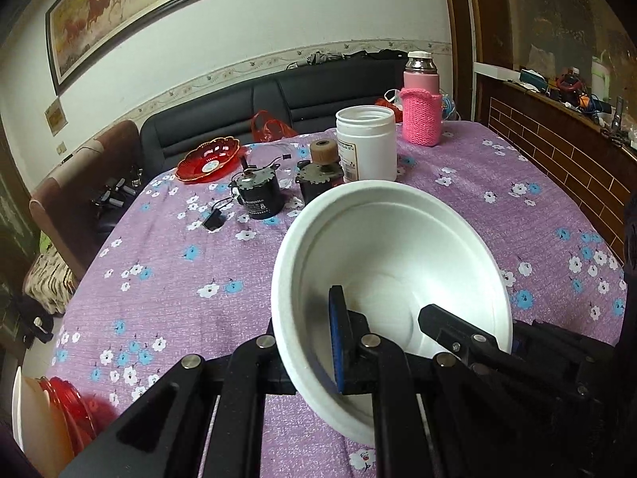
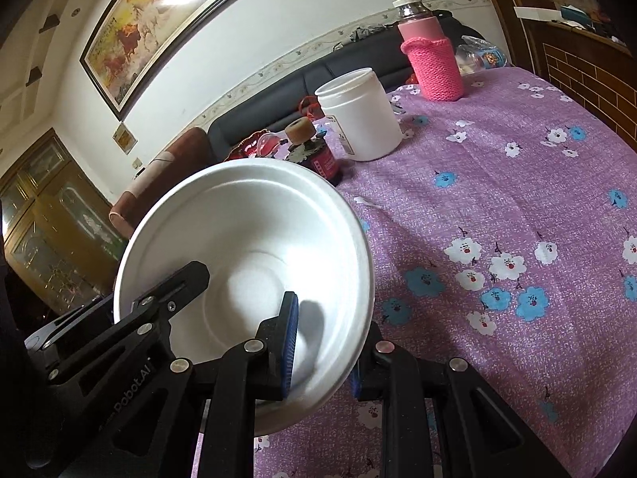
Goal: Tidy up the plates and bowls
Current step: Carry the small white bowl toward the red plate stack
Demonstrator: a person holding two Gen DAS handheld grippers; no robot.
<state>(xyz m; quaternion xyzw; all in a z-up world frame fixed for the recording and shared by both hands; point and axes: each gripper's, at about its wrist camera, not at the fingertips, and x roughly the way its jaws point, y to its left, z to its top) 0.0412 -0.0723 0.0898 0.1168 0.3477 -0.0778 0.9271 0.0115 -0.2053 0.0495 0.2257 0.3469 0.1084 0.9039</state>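
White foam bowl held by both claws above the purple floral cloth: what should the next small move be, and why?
Probably carry the white foam bowl toward the stacked white and red dishes at the table's near-left edge. The left claw and right claw each pinch its rim, it is lifted and tilted, and that stack looks like where dishes are gathering.

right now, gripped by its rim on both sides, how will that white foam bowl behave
The white bowl looks like thin foam, so probably very light. Its rim may flex or dent under the left gripper and right gripper. Likely not brittle.

White bowl (image 1: 398, 255); purple tablecloth (image 1: 167, 263) with blue-and-white flowers; red dish (image 1: 207, 159); pink knitted sleeve (image 1: 421, 117)
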